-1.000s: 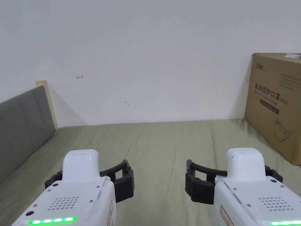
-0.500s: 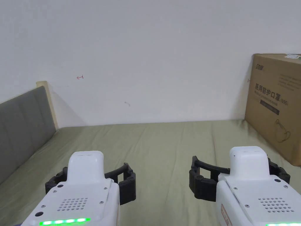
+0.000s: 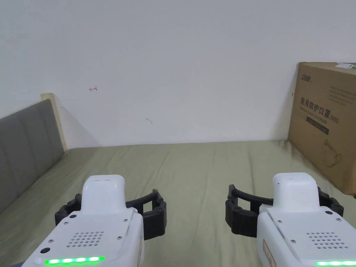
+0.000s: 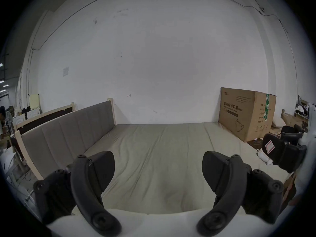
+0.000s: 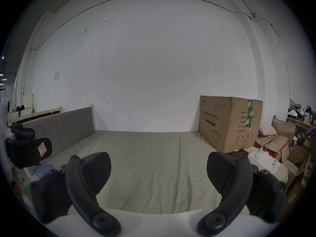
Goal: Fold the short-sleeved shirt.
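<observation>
Both grippers are spread wide and holding nothing: left gripper (image 4: 158, 170) and right gripper (image 5: 159, 169) hover over the olive bed sheet (image 3: 194, 167), left of the cardboard box (image 3: 326, 121). Can't spot any shirt on the sheet, so folding looks totally unstarted.

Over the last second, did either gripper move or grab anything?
The left gripper drifted slightly toward the right gripper, which eased back toward the person. Both jaws stayed open and empty over the green bed sheet; the cardboard box stayed put.
</observation>
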`<state>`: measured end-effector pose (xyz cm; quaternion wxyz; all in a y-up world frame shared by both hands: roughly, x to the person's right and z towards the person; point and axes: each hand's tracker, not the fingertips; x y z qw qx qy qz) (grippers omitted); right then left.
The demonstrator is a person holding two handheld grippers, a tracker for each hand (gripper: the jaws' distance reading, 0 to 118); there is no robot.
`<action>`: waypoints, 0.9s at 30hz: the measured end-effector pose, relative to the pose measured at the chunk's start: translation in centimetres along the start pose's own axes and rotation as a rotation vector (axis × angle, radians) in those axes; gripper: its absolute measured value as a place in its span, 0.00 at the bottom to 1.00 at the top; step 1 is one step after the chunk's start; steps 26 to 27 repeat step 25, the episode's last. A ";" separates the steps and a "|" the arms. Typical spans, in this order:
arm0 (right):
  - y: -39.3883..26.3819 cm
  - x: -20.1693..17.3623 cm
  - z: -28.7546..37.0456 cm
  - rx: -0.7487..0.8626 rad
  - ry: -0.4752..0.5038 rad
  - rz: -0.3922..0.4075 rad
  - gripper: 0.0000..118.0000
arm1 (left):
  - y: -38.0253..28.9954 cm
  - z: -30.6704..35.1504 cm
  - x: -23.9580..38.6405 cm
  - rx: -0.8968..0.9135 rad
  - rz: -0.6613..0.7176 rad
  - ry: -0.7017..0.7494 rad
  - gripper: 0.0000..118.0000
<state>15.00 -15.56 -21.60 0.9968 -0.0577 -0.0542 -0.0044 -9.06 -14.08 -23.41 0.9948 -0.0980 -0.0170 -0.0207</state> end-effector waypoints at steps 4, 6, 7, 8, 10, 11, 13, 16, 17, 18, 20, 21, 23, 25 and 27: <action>-0.1 0.1 -0.1 -0.008 0.008 -0.014 0.96 | -0.1 0.0 0.1 0.012 -0.019 0.000 0.91; -0.1 0.0 -0.1 -0.011 0.007 -0.014 0.96 | -0.3 0.0 0.2 0.023 -0.036 0.005 0.91; -0.2 0.0 -0.1 -0.011 0.006 -0.013 0.96 | -0.3 0.0 0.1 0.032 -0.033 0.000 0.91; -0.2 0.0 -0.1 -0.011 0.009 -0.009 0.96 | -0.3 0.1 -0.1 0.037 -0.015 -0.007 0.91; -0.2 -0.2 -0.1 -0.012 0.007 -0.002 0.96 | -0.1 -0.1 -0.1 0.022 -0.006 -0.014 0.91; -0.2 -0.2 -0.1 -0.011 0.006 0.001 0.96 | -0.1 -0.2 -0.1 0.018 -0.004 -0.010 0.91; -0.1 -0.2 -0.1 -0.008 0.004 0.001 0.96 | -0.1 -0.2 -0.1 0.023 0.001 0.012 0.91; 0.0 -0.2 -0.1 -0.007 0.005 -0.005 0.96 | 0.0 -0.2 -0.1 0.023 -0.006 0.037 0.91; 0.0 -0.2 -0.2 -0.008 0.005 -0.008 0.96 | -0.1 -0.1 0.0 0.013 -0.020 0.047 0.91; -0.1 -0.2 -0.2 -0.010 0.006 -0.011 0.96 | -0.2 -0.1 0.0 0.009 -0.027 0.041 0.91; -0.1 -0.2 -0.2 -0.011 0.007 -0.012 0.96 | -0.4 0.0 -0.1 0.006 -0.030 0.017 0.91; -0.1 -0.3 -0.2 -0.012 0.007 -0.009 0.96 | -0.6 0.1 -0.1 0.008 -0.022 -0.003 0.91; -0.2 -0.4 -0.2 -0.013 0.002 0.000 0.96 | -0.7 0.0 -0.4 0.009 0.002 -0.016 0.91; -0.3 -0.4 -0.2 -0.014 -0.001 0.003 0.96 | -0.6 -0.2 -0.5 0.002 0.016 -0.006 0.91; -0.3 -0.4 -0.2 -0.014 -0.001 0.003 0.96 | -0.6 -0.2 -0.5 0.002 0.016 -0.006 0.91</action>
